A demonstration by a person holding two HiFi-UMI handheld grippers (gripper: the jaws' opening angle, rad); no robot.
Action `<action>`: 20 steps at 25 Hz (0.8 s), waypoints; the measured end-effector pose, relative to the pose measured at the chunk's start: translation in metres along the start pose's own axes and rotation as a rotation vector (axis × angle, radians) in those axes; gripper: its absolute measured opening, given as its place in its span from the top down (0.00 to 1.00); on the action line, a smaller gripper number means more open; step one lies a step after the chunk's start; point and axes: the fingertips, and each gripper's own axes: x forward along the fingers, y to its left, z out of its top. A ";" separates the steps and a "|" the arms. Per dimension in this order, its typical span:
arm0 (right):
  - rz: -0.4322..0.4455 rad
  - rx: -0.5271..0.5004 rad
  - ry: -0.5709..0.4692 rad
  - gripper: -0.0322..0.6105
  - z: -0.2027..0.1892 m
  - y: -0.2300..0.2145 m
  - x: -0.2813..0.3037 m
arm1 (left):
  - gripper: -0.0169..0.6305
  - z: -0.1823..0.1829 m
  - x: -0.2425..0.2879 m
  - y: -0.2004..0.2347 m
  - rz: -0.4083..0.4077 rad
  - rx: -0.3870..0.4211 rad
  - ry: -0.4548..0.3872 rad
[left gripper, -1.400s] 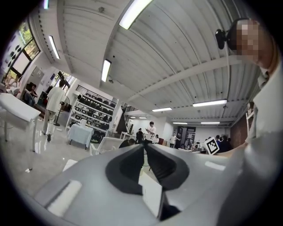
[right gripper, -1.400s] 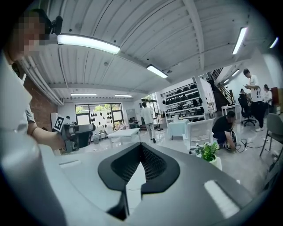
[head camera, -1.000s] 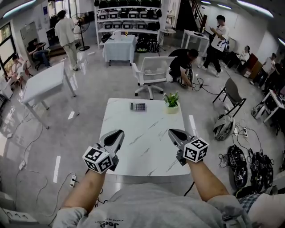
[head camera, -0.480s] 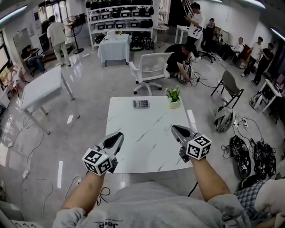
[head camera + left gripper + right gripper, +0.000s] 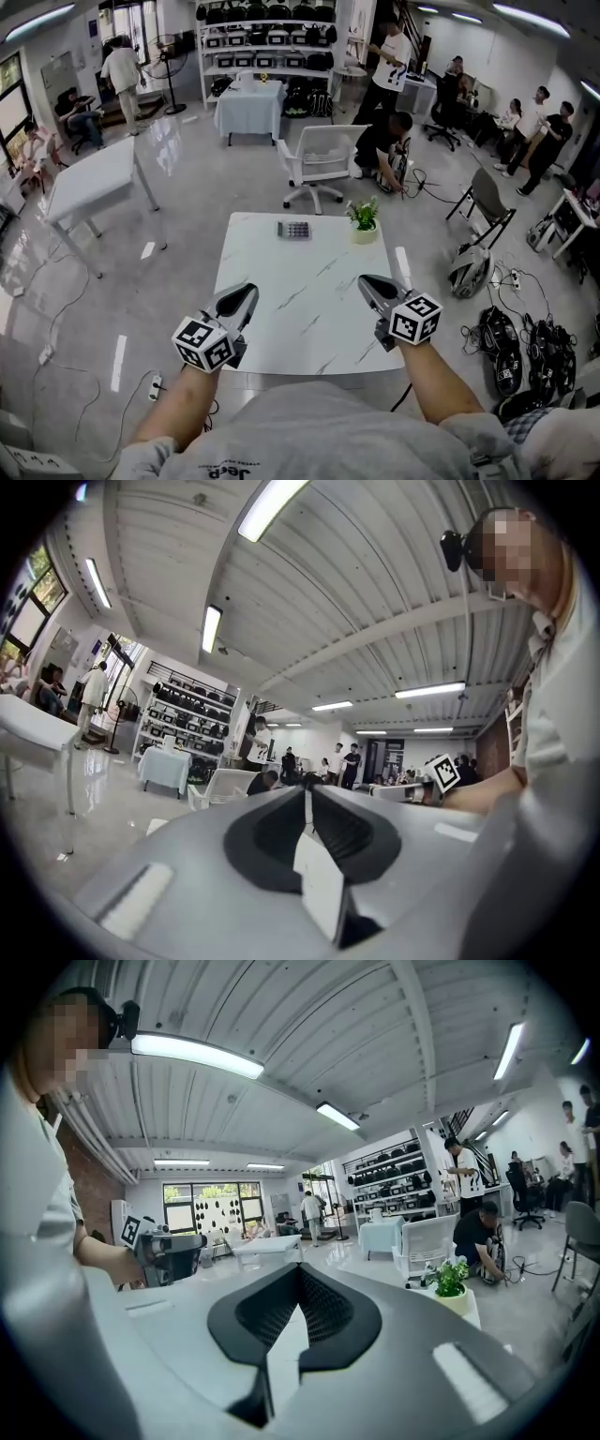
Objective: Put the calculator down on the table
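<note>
Both grippers barely shifted since 0.5 s ago. Left gripper and right gripper: jaws together, empty, over table near edge. Calculator lies flat at far edge beside plant; placement looks satisfied.

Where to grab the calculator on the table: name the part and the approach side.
Probably pinch the calculator across its near and far long edges, coming down from above. It lies flat on the table, so nothing stands up to grasp, and the potted plant stands close off its right end.
</note>
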 end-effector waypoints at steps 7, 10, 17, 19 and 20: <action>0.007 0.000 0.018 0.95 -0.009 0.006 0.004 | 0.85 -0.002 -0.003 0.002 -0.010 -0.003 0.004; 0.001 0.004 0.021 0.95 -0.010 0.002 0.005 | 0.85 -0.002 0.000 0.004 -0.015 -0.004 0.003; 0.000 -0.002 0.023 0.95 -0.006 -0.003 0.006 | 0.85 -0.001 0.005 0.003 -0.017 -0.014 0.002; 0.005 -0.007 0.023 0.95 -0.007 -0.001 0.008 | 0.85 -0.001 0.005 0.003 -0.017 -0.014 0.000; 0.007 -0.009 0.023 0.95 -0.007 -0.001 0.009 | 0.85 -0.001 0.005 0.004 -0.017 -0.013 -0.001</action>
